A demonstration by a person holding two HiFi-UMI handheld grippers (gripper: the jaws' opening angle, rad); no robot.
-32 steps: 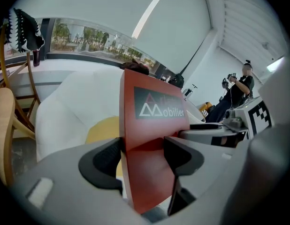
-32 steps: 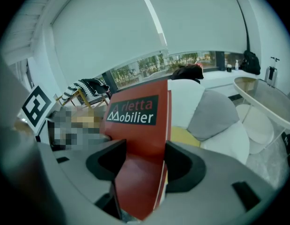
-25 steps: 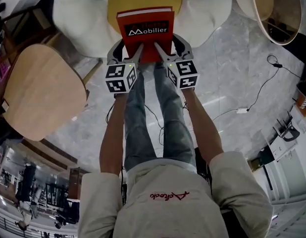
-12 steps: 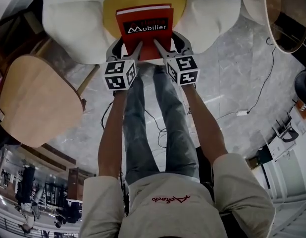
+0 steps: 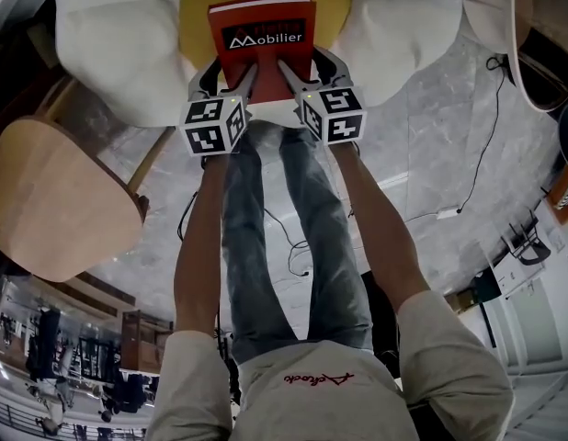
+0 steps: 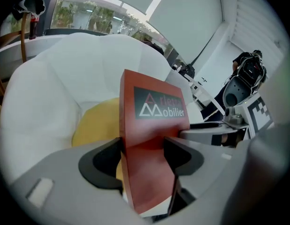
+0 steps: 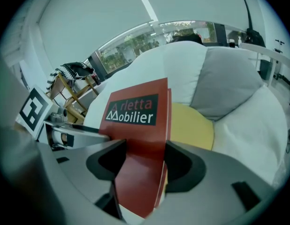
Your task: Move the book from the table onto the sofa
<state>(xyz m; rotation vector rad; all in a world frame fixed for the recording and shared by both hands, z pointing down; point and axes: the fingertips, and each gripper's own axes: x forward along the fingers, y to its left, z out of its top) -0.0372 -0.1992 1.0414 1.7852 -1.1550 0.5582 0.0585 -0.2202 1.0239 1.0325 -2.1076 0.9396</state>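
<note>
With my left gripper (image 5: 231, 79) and right gripper (image 5: 312, 70) both clamped on the near edge of the book (image 5: 262, 35), held over the sofa (image 5: 119, 44) cushion (image 5: 197, 16), I judge placement due: lower it flat, then release.

Marble-floored lounge: white sofa (image 5: 119, 53), wooden chair (image 5: 54, 200)
</note>
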